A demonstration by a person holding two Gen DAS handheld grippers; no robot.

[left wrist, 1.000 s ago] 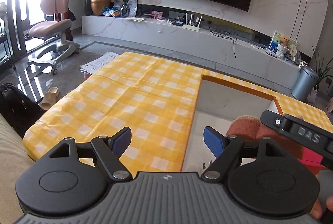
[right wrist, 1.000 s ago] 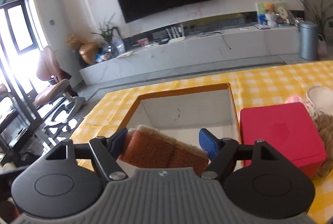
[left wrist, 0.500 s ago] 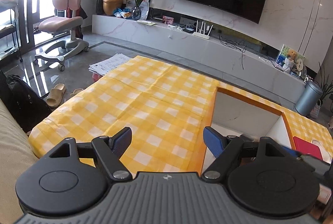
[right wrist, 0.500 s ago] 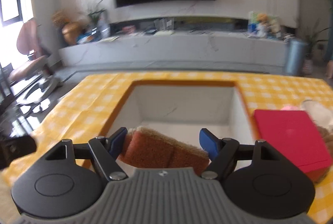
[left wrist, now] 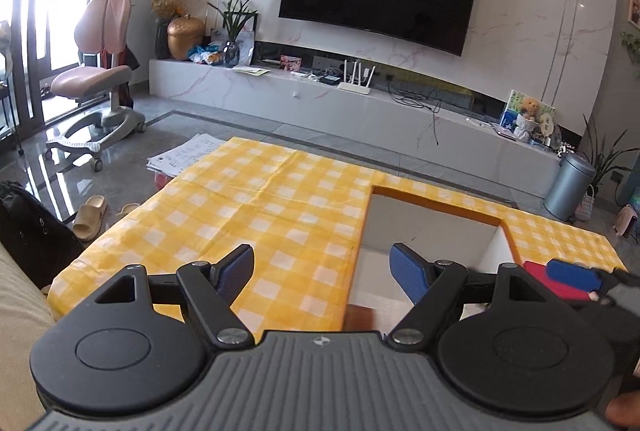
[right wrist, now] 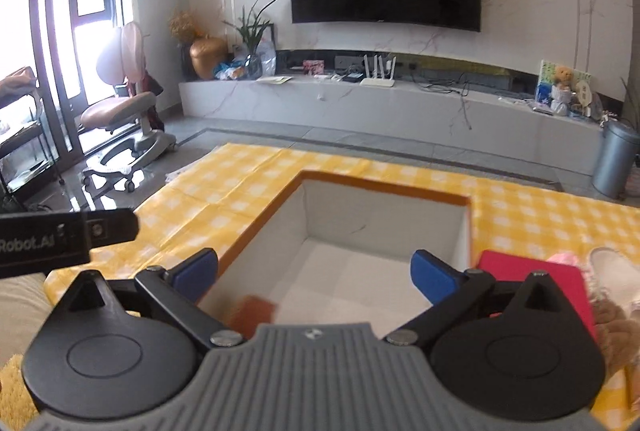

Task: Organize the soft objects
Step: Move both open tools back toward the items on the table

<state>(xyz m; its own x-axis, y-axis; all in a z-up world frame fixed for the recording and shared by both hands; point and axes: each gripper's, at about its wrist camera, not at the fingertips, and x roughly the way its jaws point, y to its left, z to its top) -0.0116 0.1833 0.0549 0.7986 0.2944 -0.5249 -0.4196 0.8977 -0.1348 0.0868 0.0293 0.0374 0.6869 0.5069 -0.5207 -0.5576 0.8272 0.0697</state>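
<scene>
An open box [right wrist: 384, 227] with orange rim and white inside stands on the yellow checked cloth [left wrist: 256, 207]. My right gripper [right wrist: 316, 271] is open above the box's near end. An orange-brown sponge [right wrist: 252, 315] is blurred just below its jaws, inside the box; it also shows as a brown patch in the left wrist view [left wrist: 360, 317]. My left gripper [left wrist: 322, 269] is open and empty over the box's left rim [left wrist: 354, 271]. The right gripper's blue fingertip [left wrist: 574, 277] shows at the right.
A red box [right wrist: 532, 283] lies right of the open box, with a brown plush [right wrist: 612, 331], pink fabric [right wrist: 564, 261] and a white soft item [right wrist: 612, 267] beside it. A yellow fuzzy item [right wrist: 12, 387] lies at lower left. A beige sofa edge [left wrist: 20, 331] is at the left.
My right gripper has opened and let go of the sponge, which now drops into the box. My left gripper has risen and drawn back a little.
</scene>
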